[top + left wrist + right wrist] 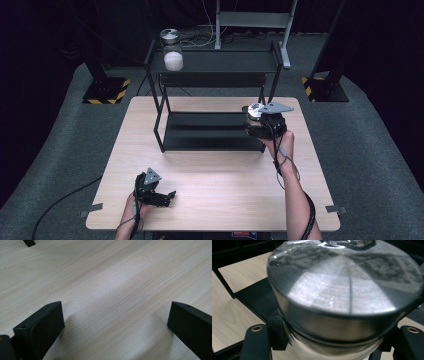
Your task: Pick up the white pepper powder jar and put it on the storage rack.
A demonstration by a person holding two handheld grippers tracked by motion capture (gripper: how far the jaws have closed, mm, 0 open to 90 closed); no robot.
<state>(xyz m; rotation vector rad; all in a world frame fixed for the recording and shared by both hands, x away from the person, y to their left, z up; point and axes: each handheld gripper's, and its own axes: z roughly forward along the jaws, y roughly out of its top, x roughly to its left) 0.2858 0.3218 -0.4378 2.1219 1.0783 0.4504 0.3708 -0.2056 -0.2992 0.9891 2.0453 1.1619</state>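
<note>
My right gripper (258, 124) is shut on a glass jar with a shiny metal lid (255, 110), holding it at the right end of the black two-tier rack (220, 61), near the lower shelf (210, 131). In the right gripper view the jar's lid (342, 287) looms large, and the black jaws of that gripper (332, 342) clamp the jar just below the lid. My left gripper (169, 196) rests low over the wooden table (215, 180) at its front left. Its jaws stand wide open (116, 322) with only bare wood between them.
A second glass jar with white contents (173, 59) stands at the left end of the rack's top shelf, a metal lid (169, 36) showing just above it. Dark stands with yellow-striped feet (106, 91) flank the table on grey carpet.
</note>
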